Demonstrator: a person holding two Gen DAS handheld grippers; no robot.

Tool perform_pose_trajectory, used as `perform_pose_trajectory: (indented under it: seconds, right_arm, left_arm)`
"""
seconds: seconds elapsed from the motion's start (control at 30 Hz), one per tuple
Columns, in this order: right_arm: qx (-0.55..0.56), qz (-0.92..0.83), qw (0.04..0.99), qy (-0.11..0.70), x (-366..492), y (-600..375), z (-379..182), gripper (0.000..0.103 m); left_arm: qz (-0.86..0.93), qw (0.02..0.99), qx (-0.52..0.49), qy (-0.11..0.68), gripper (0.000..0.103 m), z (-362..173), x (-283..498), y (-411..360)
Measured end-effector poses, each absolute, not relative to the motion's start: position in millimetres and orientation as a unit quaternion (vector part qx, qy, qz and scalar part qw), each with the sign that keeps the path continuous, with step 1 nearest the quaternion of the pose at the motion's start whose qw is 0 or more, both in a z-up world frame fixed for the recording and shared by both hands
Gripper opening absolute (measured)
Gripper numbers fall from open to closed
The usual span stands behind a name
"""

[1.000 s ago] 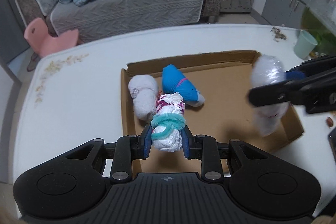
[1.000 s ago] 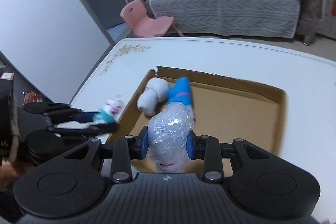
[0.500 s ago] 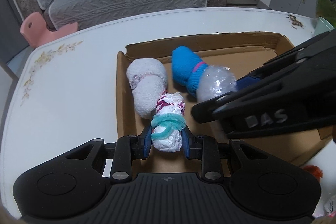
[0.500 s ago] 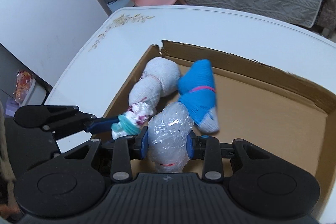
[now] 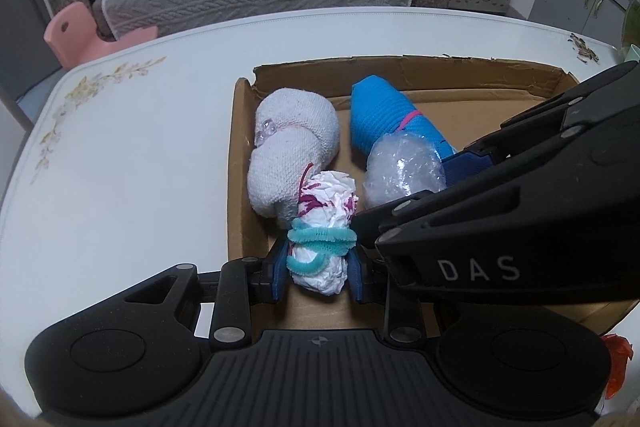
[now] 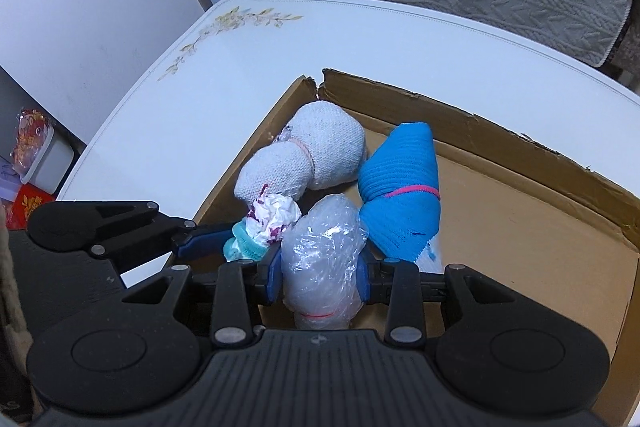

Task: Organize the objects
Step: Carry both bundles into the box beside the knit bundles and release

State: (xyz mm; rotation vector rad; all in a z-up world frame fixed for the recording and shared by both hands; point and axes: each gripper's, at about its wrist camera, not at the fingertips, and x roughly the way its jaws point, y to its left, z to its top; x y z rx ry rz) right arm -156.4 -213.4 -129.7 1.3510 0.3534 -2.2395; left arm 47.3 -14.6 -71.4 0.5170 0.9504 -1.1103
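1. The left gripper (image 5: 318, 269) held a white paper bundle (image 5: 325, 227) banded with a teal pipe cleaner (image 5: 320, 241). Its jaws were just beginning to part, yet both pads still touched the bundle's sides.

2. The right gripper (image 6: 319, 277) held a clear plastic bundle (image 6: 322, 251). Its jaws were likewise easing apart, with the bundle still pressed between the pads.

3. Both bundles sat low inside the cardboard box (image 5: 400, 65) on the tabletop (image 5: 132, 147), at its near left part. Whether either already rested on the box floor could not be told.

4. Each bundle's long axis ran along its gripper's pointing line, away from the camera and toward the box's far wall.

5. The paper bundle lay just short of the white sock roll (image 5: 294, 151), its far end touching or nearly touching it; the sock roll lay against the left wall.

6. The plastic bundle lay just short of the blue sock roll (image 6: 400, 195) and just right of the paper bundle, so the two grippers stood side by side, very near each other.

7. Judgement: the step in hand was release. The move turned on drawing each gripper back along its bundle's axis, since any sideways drift would have knocked the neighbouring bundle or gripper.
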Motion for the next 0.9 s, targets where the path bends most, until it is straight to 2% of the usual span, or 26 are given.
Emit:
perform_pose_trajectory:
  seconds: [0.17,0.27,0.33,0.37,0.5,0.67,0.73,0.9]
  right_arm:
    - [0.495,-0.822,0.247,0.133,-158.2,-212.8,-129.8,0.041]
    - [0.495,-0.822,0.254,0.124,-159.3,-209.8,-127.4,0.053]
    - [0.492,-0.822,0.260,0.123,-157.9,-209.1,-123.9,0.065]
    - [0.489,-0.822,0.264,0.124,-156.2,-208.3,-121.5,0.066]
    - [0.483,-0.821,0.272,0.133,-150.3,-203.1,-114.0,0.067]
    - [0.486,-0.818,0.273,0.142,-149.5,-195.3,-112.1,0.067]
    - [0.487,-0.817,0.273,0.144,-148.6,-193.5,-112.1,0.067]
    - [0.479,-0.821,0.277,0.145,-145.1,-189.8,-109.6,0.067]
  left_arm:
    - [-0.505,0.708,0.236,0.434,0.040,-73.5,48.4,-16.2]
    - [-0.508,0.705,0.235,0.436,0.042,-73.7,48.4,-15.9]
    - [-0.510,0.703,0.236,0.436,0.043,-73.3,48.2,-16.1]
    - [-0.511,0.702,0.237,0.436,0.044,-73.2,47.8,-16.2]
    - [-0.515,0.698,0.243,0.434,0.048,-72.9,45.5,-16.2]
    - [-0.525,0.690,0.249,0.432,0.067,-71.6,39.6,-17.2]
    - [-0.529,0.686,0.252,0.430,0.072,-71.4,36.4,-16.9]
    - [-0.531,0.684,0.248,0.435,0.075,-68.7,35.9,-16.2]
